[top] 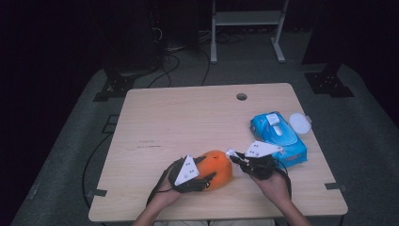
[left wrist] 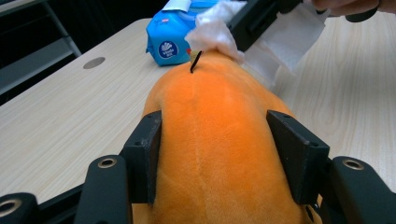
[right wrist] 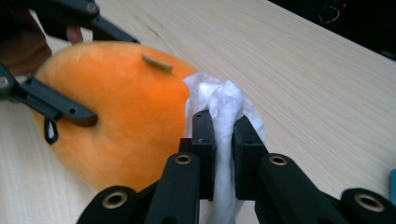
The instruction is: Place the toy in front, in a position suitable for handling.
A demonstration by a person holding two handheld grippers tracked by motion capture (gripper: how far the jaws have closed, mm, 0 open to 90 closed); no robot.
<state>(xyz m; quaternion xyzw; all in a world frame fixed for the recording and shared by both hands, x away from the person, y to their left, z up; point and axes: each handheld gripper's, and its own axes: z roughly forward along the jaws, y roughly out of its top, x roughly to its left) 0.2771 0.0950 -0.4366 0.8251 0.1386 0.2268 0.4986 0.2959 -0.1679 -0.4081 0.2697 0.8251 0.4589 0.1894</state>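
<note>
An orange plush toy (top: 217, 170) lies near the table's front edge. My left gripper (top: 201, 173) is shut on it, a black pad pressed into each flank of the plush toy (left wrist: 215, 140). My right gripper (top: 234, 156) is shut on a crumpled white wipe (right wrist: 223, 112), whose bunched end touches the far end of the plush toy (right wrist: 121, 107). In the left gripper view the white wipe (left wrist: 215, 33) rests on the toy's top end by a small dark tag. The left gripper (right wrist: 60, 60) also appears at the left of the right gripper view.
A blue pack of wet wipes (top: 277, 136) lies just right of my right hand, its lid open, with a round white cap (top: 299, 123) beside it. A cable hole (top: 241, 96) sits near the table's far edge. A metal stand and cables are on the floor beyond.
</note>
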